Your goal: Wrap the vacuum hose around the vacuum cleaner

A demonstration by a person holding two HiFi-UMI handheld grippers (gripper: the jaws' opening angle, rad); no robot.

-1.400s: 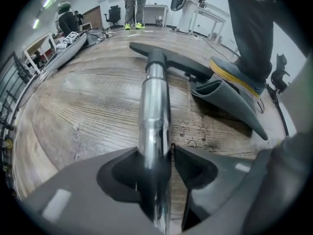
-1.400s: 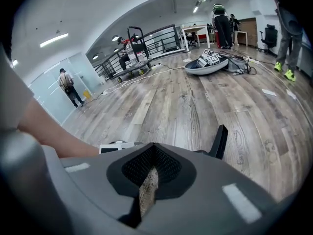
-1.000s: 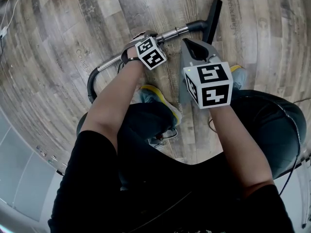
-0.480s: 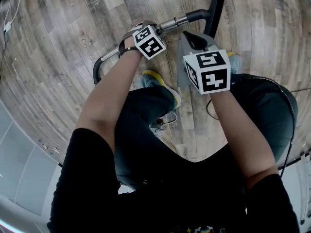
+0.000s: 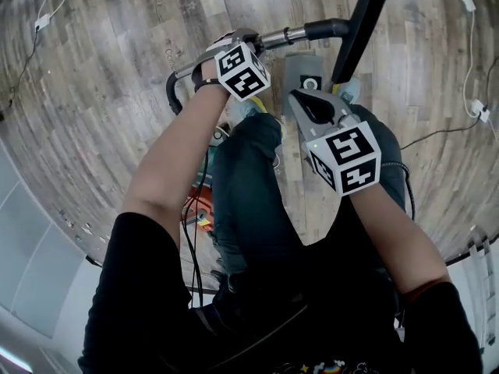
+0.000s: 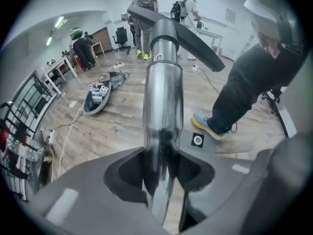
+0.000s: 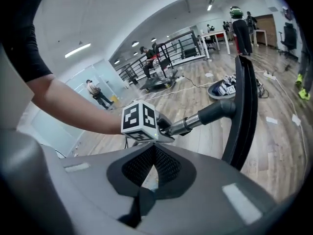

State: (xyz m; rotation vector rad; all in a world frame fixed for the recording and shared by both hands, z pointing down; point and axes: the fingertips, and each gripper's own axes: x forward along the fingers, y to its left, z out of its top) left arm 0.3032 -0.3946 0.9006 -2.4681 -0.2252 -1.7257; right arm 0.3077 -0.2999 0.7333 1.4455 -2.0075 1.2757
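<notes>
Trailing from the metal wand (image 6: 162,102), the vacuum hose (image 5: 169,93) curves floorward beside the person's left arm. Left gripper (image 6: 160,173) pinches wand; right gripper (image 7: 149,180) pressed together, empty. Risk: smooth tube twists in the grip, nozzle (image 5: 360,26) swings.

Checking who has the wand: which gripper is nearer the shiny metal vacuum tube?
Left. The left gripper is clamped on the shiny metal vacuum tube. The right gripper is apart from it, on the person's side, jaws together and empty.

People (image 6: 143,4) and desks (image 6: 61,65) stand on wooden floor (image 6: 112,126).
</notes>
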